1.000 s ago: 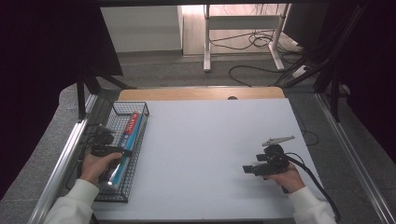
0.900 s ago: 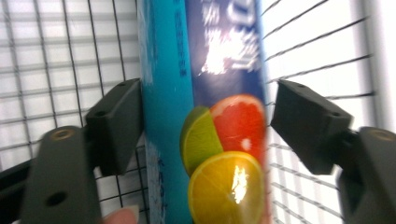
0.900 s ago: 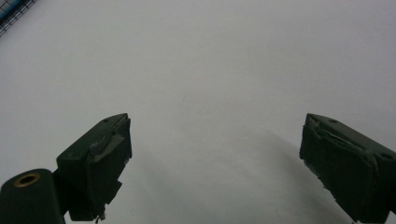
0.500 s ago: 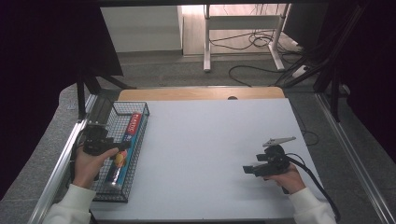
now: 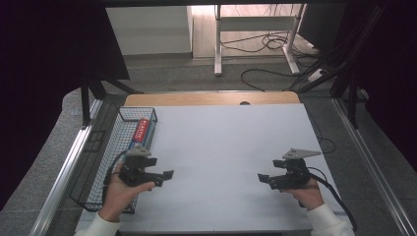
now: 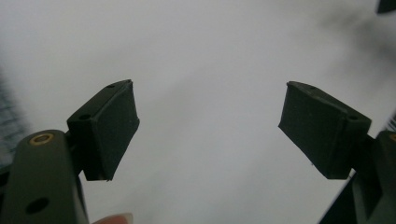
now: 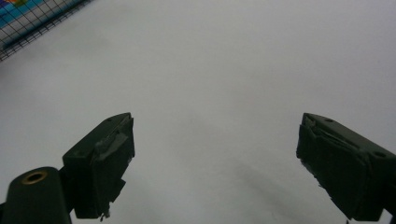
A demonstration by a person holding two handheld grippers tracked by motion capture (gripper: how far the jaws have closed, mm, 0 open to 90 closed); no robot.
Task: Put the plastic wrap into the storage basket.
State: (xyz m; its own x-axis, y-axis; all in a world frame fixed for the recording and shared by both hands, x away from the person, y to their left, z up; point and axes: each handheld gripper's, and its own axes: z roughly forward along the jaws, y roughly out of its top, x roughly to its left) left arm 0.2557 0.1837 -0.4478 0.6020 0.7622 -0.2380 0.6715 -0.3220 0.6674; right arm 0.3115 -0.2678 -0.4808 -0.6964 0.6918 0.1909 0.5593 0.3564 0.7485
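Left gripper [image 5: 167,174] is wide open, empty, over bare table [image 5: 221,147] just beside the basket [image 5: 98,162] edge; box [image 5: 140,133] lies inside. Right gripper [image 5: 263,178] is wide open, well apart.

A wire basket [image 5: 96,162] stands at the left edge of the table [image 5: 226,147], and a box [image 5: 140,132] lies inside it toward the far end. The left gripper [image 5: 164,177] is just right of the basket, over the table. The right gripper [image 5: 261,178] is well apart, near the right edge.
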